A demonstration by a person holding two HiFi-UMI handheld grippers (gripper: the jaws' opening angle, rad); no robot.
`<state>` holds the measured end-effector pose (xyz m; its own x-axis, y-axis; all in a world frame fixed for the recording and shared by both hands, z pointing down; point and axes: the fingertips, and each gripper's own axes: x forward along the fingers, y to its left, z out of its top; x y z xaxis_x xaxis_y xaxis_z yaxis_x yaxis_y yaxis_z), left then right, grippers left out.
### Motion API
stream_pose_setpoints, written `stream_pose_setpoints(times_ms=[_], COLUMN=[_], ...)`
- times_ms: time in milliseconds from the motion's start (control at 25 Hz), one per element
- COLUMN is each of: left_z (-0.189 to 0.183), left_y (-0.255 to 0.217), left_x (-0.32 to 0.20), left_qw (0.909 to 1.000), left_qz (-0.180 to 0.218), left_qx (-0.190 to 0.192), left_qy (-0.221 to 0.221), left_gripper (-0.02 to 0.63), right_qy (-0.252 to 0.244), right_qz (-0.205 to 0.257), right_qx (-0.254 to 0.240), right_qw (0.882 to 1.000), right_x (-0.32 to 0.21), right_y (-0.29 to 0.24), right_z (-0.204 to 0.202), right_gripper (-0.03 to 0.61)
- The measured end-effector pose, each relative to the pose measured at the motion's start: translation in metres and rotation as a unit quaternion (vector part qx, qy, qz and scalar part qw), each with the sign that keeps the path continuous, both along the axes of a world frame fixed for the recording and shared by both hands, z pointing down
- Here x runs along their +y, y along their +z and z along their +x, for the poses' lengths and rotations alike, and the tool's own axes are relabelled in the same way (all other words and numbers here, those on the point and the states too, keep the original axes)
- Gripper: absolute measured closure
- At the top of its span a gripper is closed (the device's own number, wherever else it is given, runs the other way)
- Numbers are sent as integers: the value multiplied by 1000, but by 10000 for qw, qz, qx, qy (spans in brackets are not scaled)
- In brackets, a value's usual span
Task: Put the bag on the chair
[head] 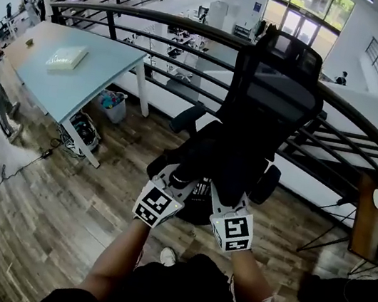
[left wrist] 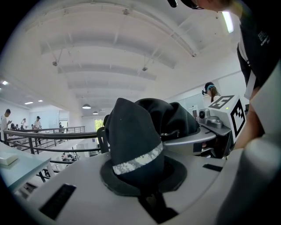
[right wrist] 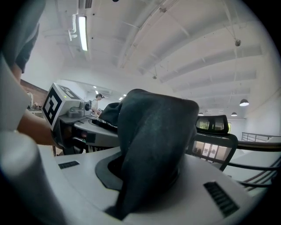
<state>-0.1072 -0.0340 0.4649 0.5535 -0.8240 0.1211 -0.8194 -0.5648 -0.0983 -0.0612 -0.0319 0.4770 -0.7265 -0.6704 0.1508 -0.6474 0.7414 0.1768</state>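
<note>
A black bag hangs between my two grippers, in front of the black mesh office chair. In the head view it covers the chair's seat, and I cannot tell whether it rests on it. My left gripper is shut on a fold of the bag that carries a pale speckled strip. My right gripper is shut on another dark fold. The grippers are close together, side by side. In the right gripper view the chair's headrest shows just behind the cloth.
A curved black railing runs behind the chair, with a lower floor beyond it. A pale blue table stands at the left with boxes under it. A small wooden table is at the right. Cables lie on the wooden floor.
</note>
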Motion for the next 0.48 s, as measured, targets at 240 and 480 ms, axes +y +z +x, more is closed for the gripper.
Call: stream_pose_setpoints(times_ms=[240, 480], left_z=[-9, -13], left_y=[4, 5], left_x=[-23, -61], left_qw=[10000, 9997], left_qz=[-44, -34], left_qx=[31, 154], left_qy=[76, 197], left_gripper=[557, 555], right_qy=[136, 134], right_qz=[-36, -66], right_qx=[-45, -41], right_qw=[9999, 9999], right_x=[-23, -61], right_y=[5, 5], right_z=[-9, -13], right_gripper=[538, 538])
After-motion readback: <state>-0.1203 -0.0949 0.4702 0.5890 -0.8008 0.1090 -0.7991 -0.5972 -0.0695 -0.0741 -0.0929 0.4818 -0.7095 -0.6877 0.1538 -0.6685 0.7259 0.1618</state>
